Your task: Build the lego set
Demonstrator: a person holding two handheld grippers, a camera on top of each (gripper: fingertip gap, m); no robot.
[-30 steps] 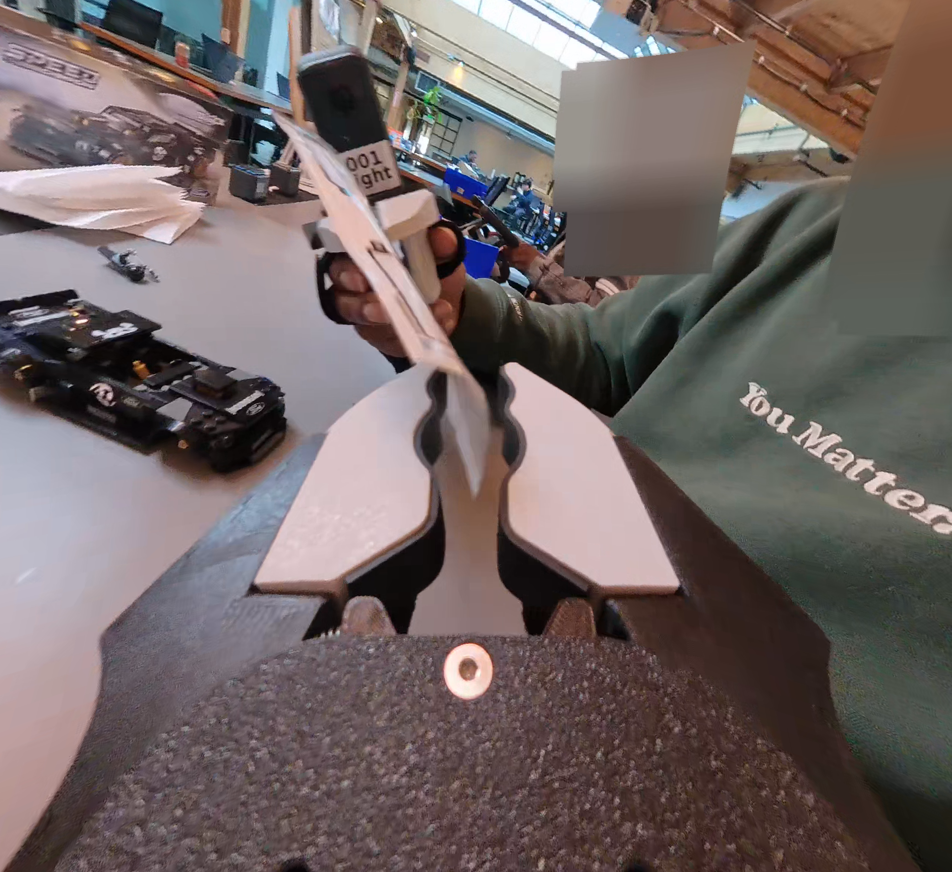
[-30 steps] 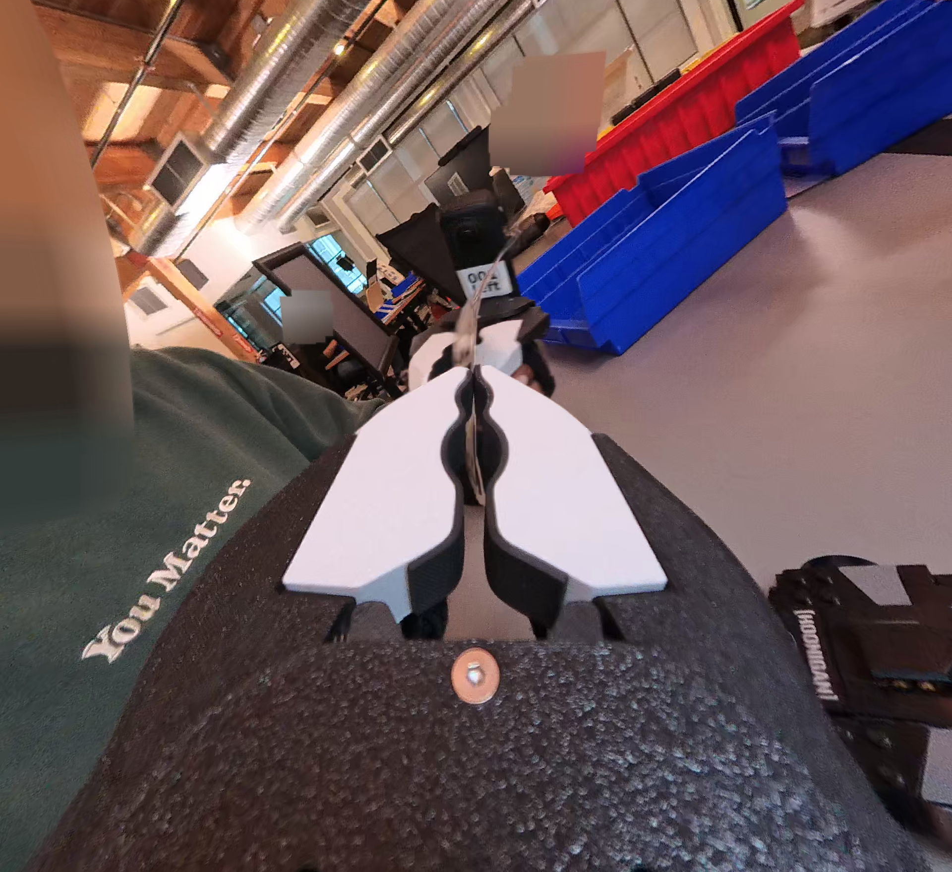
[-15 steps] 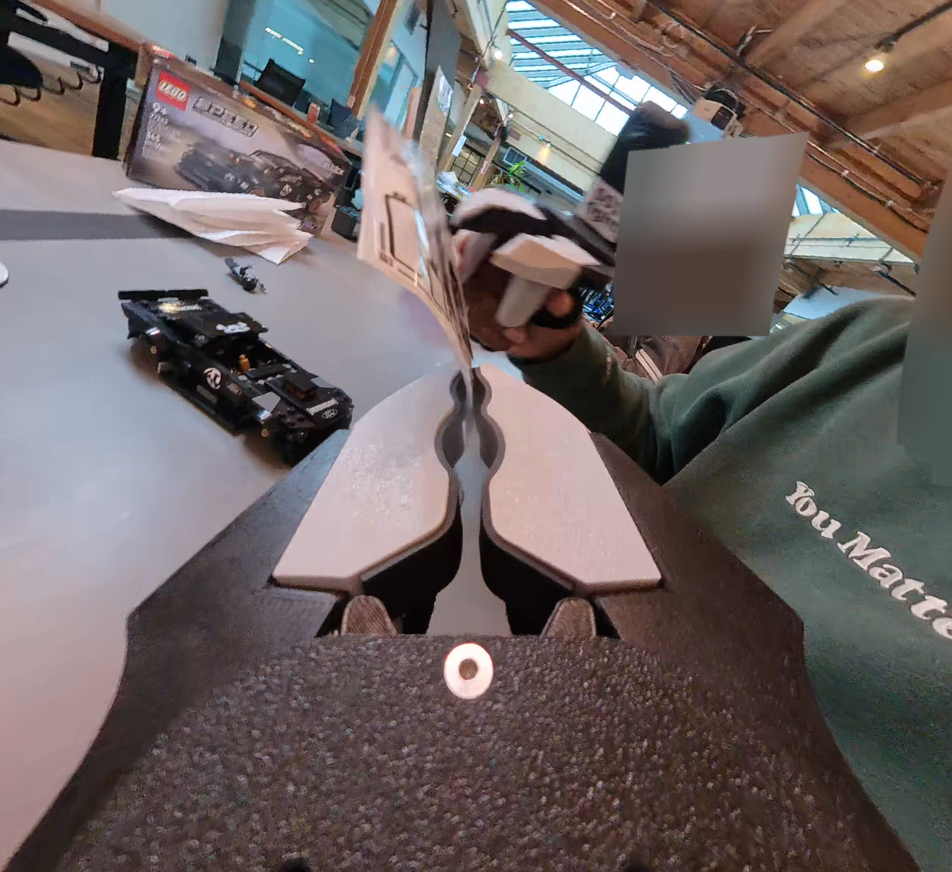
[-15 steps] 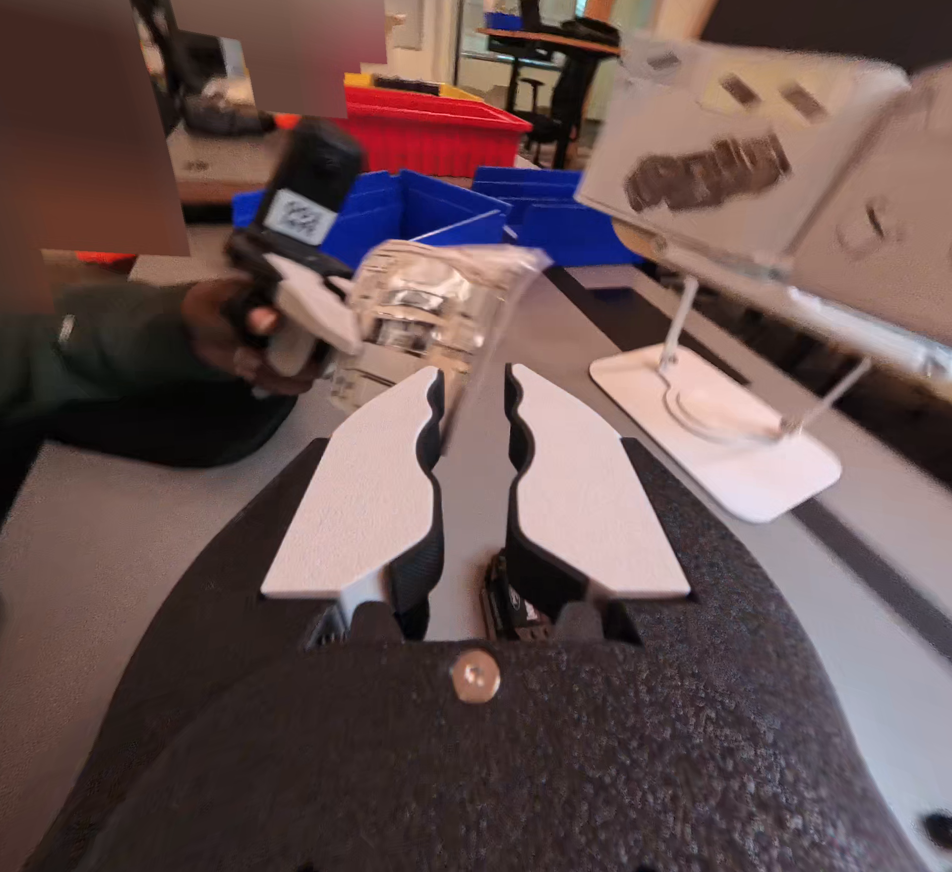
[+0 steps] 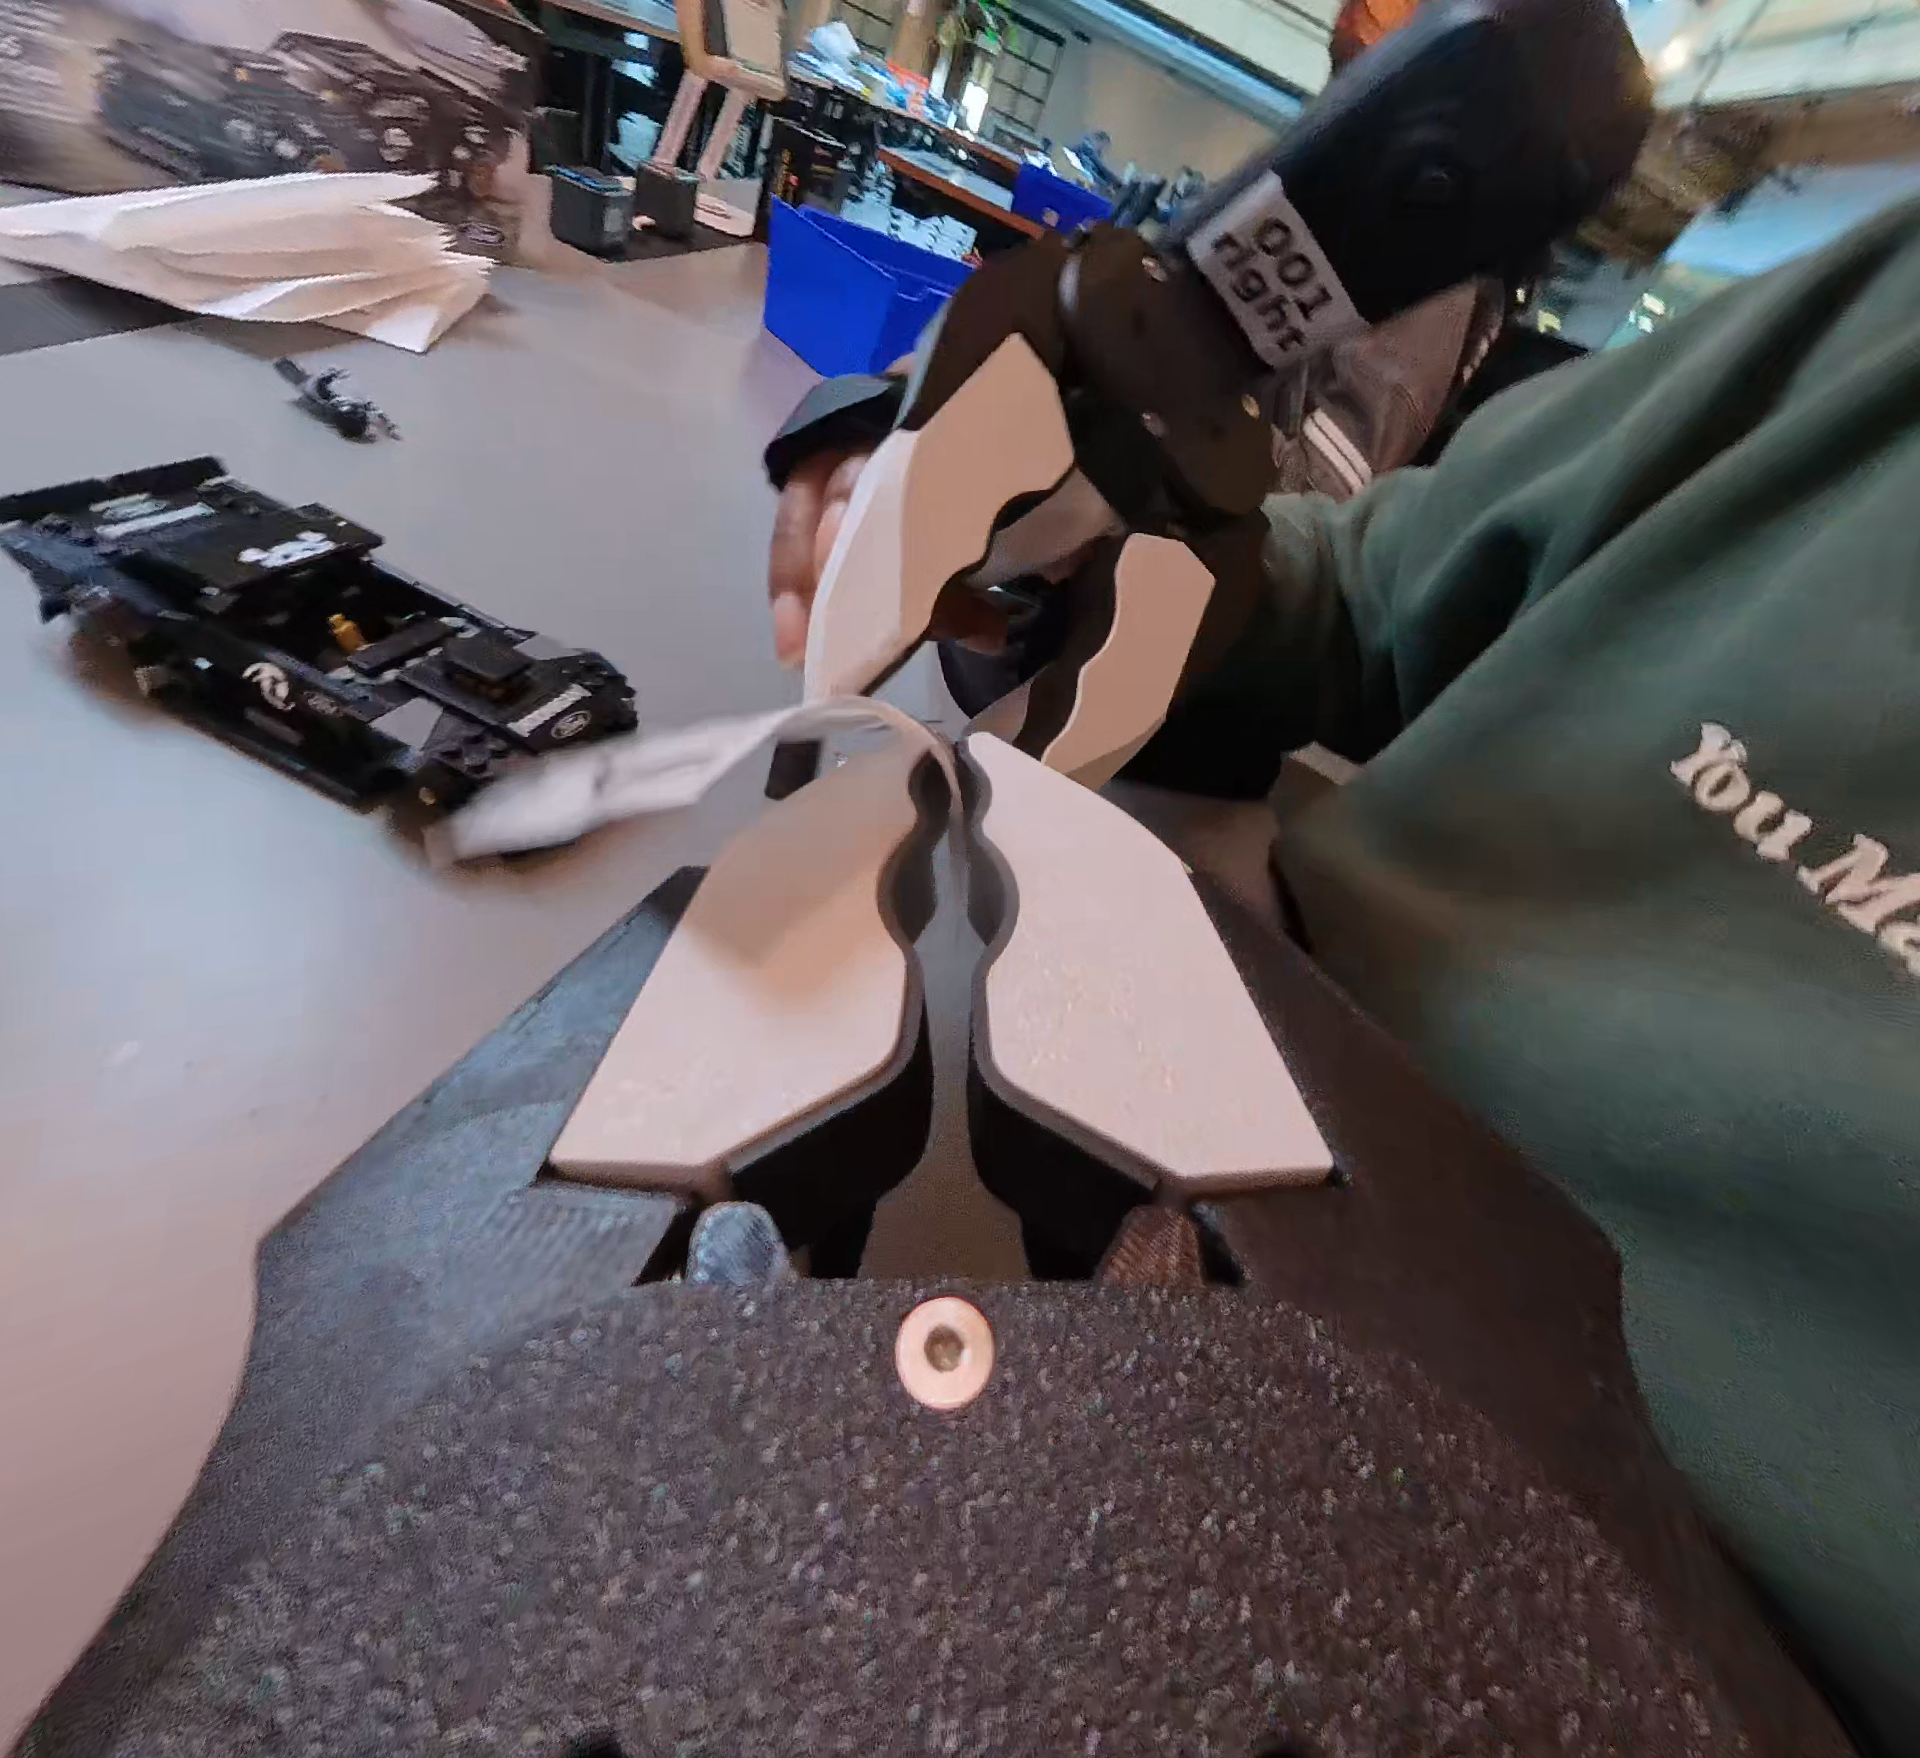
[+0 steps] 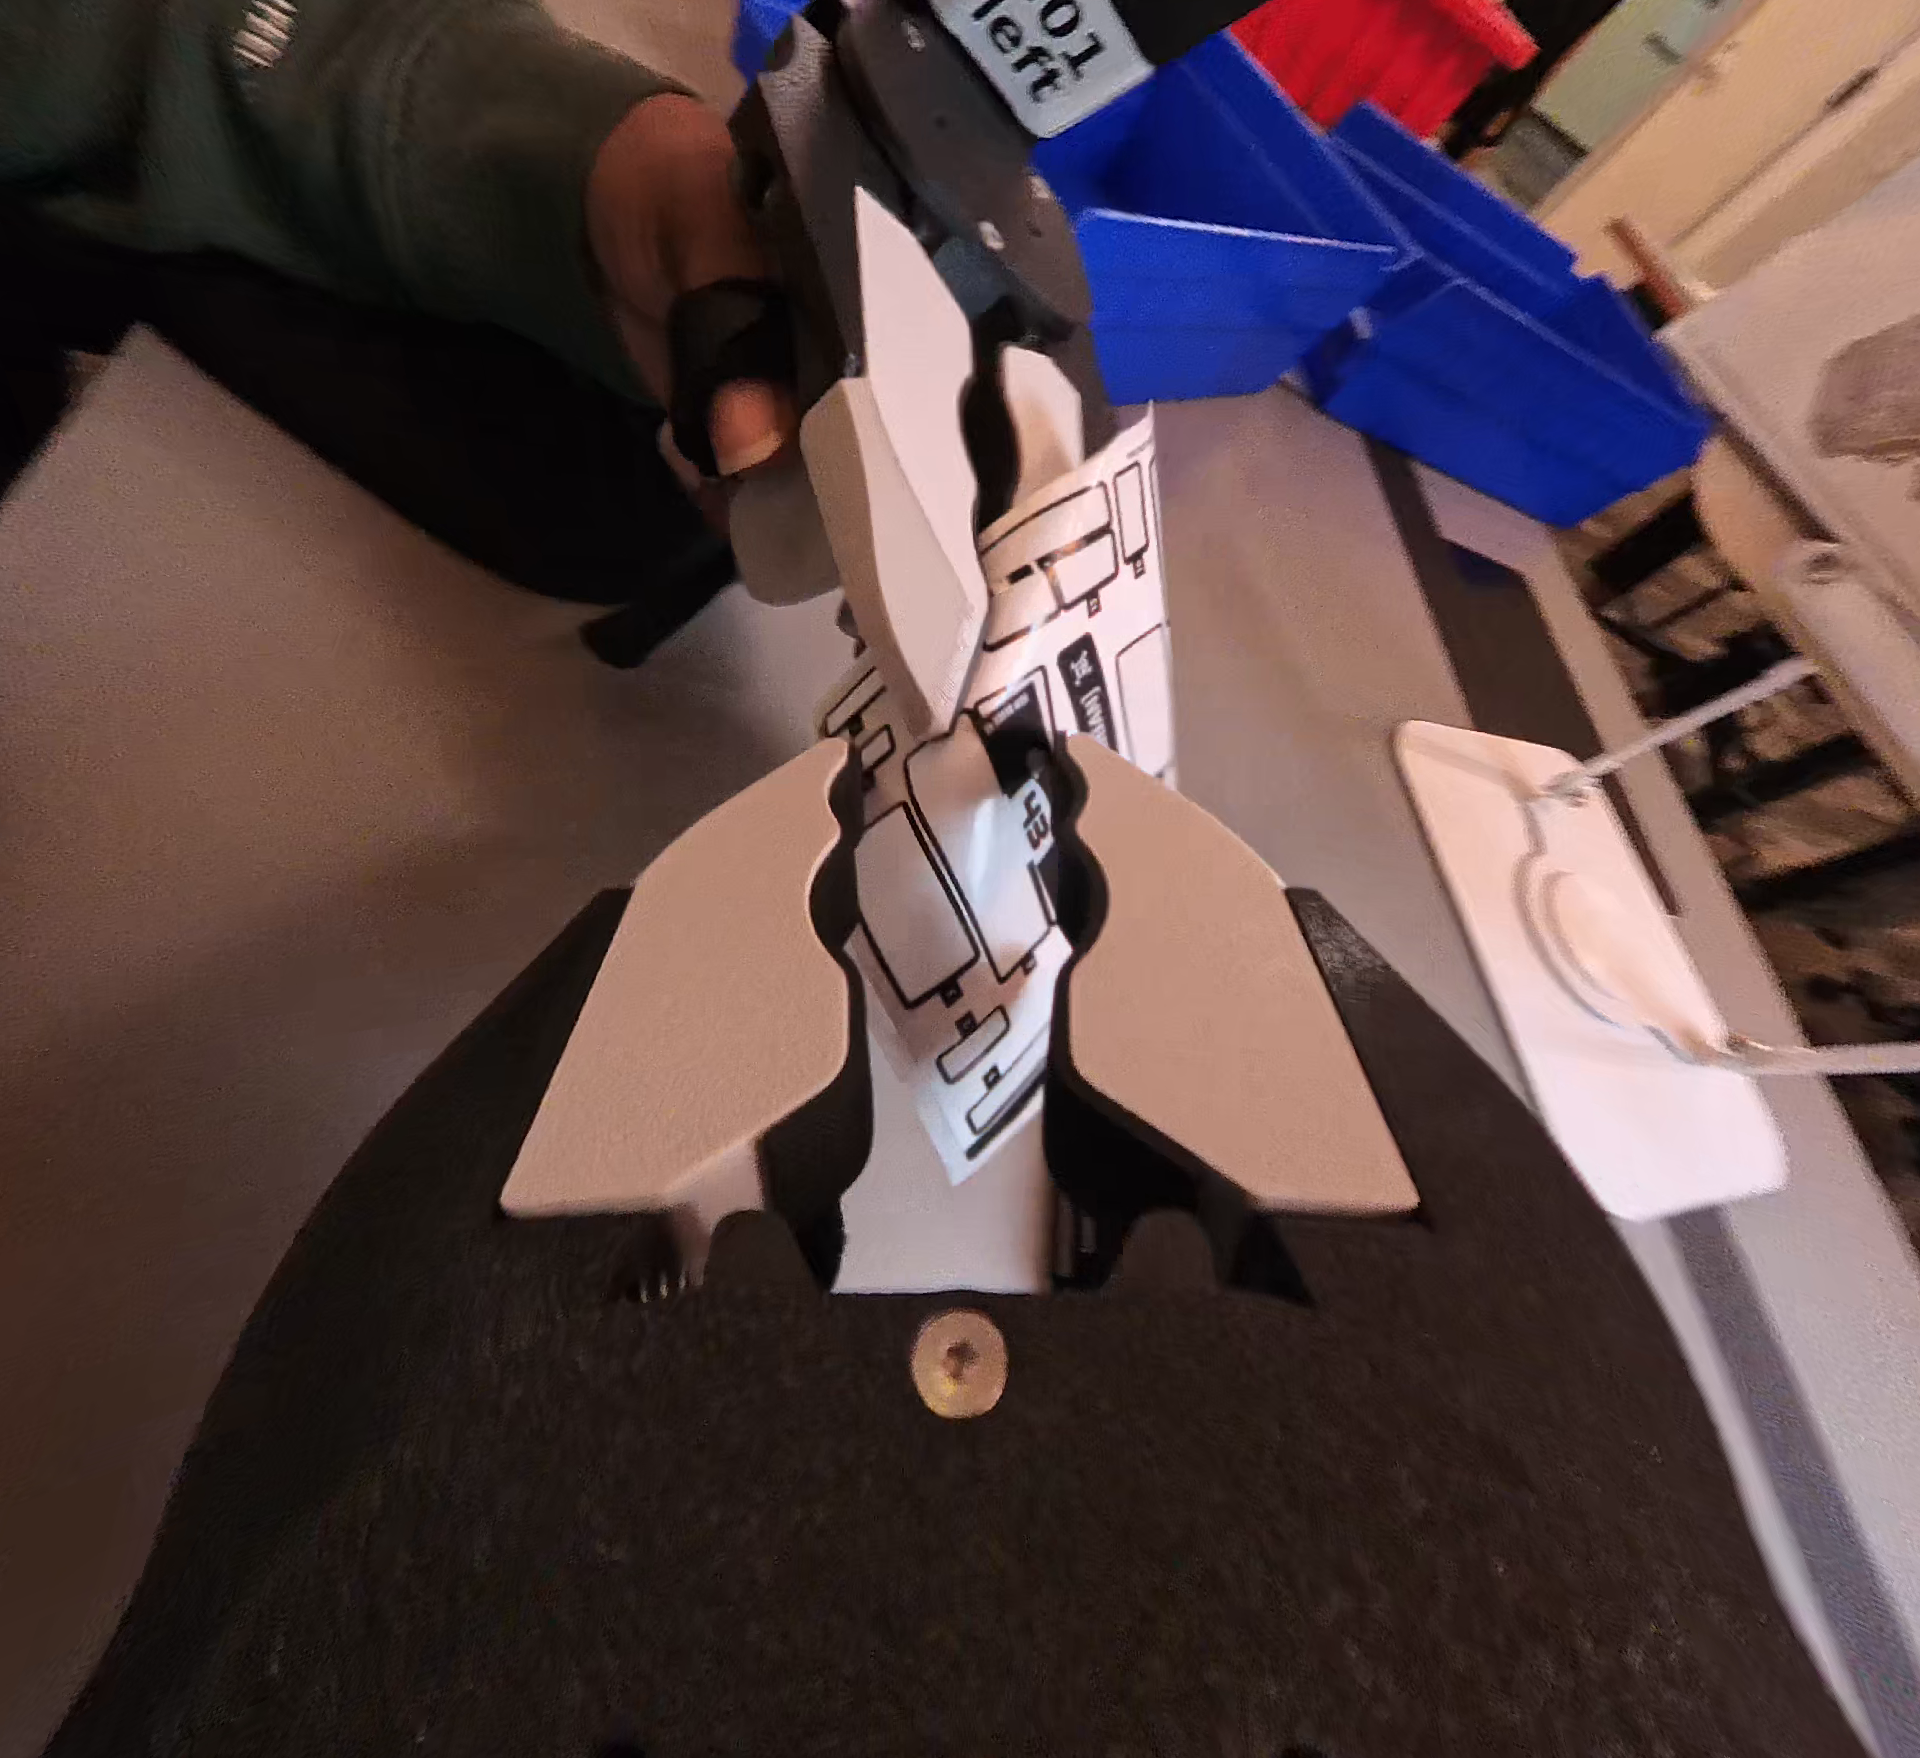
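Observation:
My left gripper (image 5: 958, 752) is shut on the edge of a white sticker sheet (image 5: 623, 778), which bends over and droops to the left. In the right wrist view the left gripper (image 6: 951, 690) reaches in from above, pinching the sheet (image 6: 997, 887). My right gripper (image 6: 961, 752) is open, and the sheet hangs between its fingers without being clamped. In the left wrist view the right gripper (image 5: 951, 721) is tip to tip with the left one, jaws apart. A black, partly built lego car (image 5: 312, 638) lies on the grey table (image 5: 208, 981), left of both grippers.
A small black lego piece (image 5: 332, 404), white paper bags (image 5: 239, 254) and the lego box (image 5: 260, 46) are at the far left. Blue bins (image 6: 1351, 306) and a red bin (image 6: 1382, 15) stand behind. A white stand base (image 6: 1579, 960) is at the right. A green sleeve (image 5: 1558, 669) is close by. Both grippers' tips are close together, under 4 cm apart.
The right gripper has opened and let go of the sheet. The left gripper has closed on it. Both grippers have tilted down toward the table, and the sheet now flops left.

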